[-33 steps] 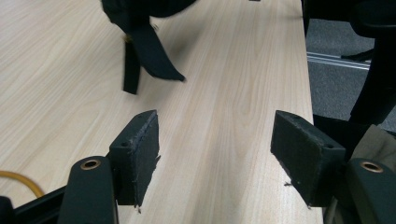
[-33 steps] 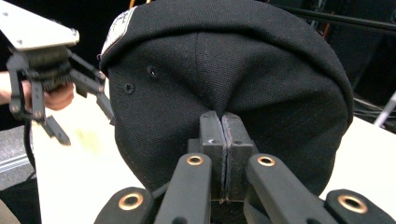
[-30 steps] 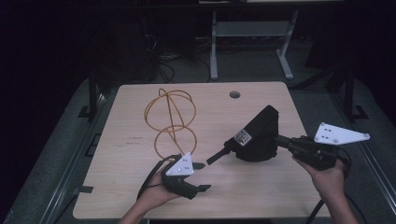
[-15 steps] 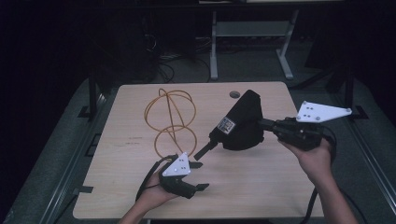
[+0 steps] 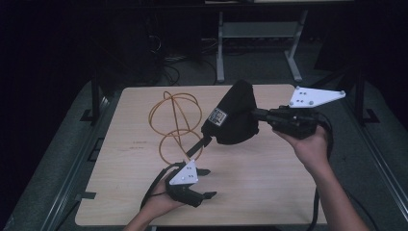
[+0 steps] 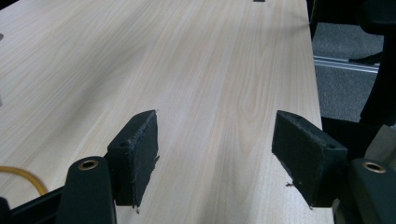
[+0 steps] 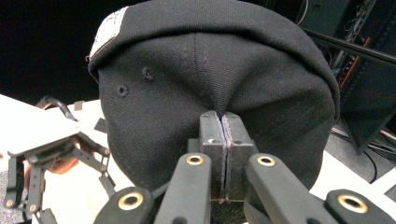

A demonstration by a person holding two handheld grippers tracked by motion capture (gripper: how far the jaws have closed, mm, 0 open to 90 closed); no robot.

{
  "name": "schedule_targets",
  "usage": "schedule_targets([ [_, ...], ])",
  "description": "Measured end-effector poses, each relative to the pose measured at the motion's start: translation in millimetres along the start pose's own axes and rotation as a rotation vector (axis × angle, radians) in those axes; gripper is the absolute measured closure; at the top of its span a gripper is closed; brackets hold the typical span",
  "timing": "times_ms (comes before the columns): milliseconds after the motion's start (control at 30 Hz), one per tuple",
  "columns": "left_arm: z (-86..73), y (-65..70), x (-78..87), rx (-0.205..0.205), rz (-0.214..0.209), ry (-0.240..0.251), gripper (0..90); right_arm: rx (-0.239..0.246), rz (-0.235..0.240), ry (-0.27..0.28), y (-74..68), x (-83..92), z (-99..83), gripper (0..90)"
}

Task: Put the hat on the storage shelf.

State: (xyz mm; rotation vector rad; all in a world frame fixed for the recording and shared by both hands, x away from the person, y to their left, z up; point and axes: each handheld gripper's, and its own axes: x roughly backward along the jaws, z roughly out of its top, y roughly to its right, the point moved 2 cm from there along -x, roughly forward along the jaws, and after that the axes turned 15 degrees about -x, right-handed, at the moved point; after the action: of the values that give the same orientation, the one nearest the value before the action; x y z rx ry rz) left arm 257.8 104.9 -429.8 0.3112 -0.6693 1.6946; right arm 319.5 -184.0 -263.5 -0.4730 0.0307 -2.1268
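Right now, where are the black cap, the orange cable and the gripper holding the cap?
black cap (image 5: 235, 115), high view, crown.
orange cable (image 5: 169, 103), high view, upper loop.
right gripper (image 7: 222, 122), right gripper view, closed tips.

Wood table (image 5: 269, 183), orange cable (image 5: 174, 120) coiled on it

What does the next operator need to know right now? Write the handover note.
Right gripper: shut on the black cap, holding it in the air above the table.
Left gripper: open, nothing between its jaws, low over the table's near edge.
Orange cable: looped on the table, left of the cap.
Done: cap gripped and off the table.
Left: placing the cap; the destination isn't evident.
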Motion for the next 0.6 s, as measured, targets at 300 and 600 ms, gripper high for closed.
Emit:
schedule_targets([
  [300, -1.3, -0.9, -0.8, 0.0, -0.008, -0.011, 30.9, 0.028, 0.02, -0.021, -8.6, -16.2, 22.5, 89.2],
  [600, -2.9, -2.6, -0.6, 0.006, -0.002, -0.01, 30.9, 0.075, 0.028, -0.047, -16.2, -33.7, 46.0, 89.2],
])
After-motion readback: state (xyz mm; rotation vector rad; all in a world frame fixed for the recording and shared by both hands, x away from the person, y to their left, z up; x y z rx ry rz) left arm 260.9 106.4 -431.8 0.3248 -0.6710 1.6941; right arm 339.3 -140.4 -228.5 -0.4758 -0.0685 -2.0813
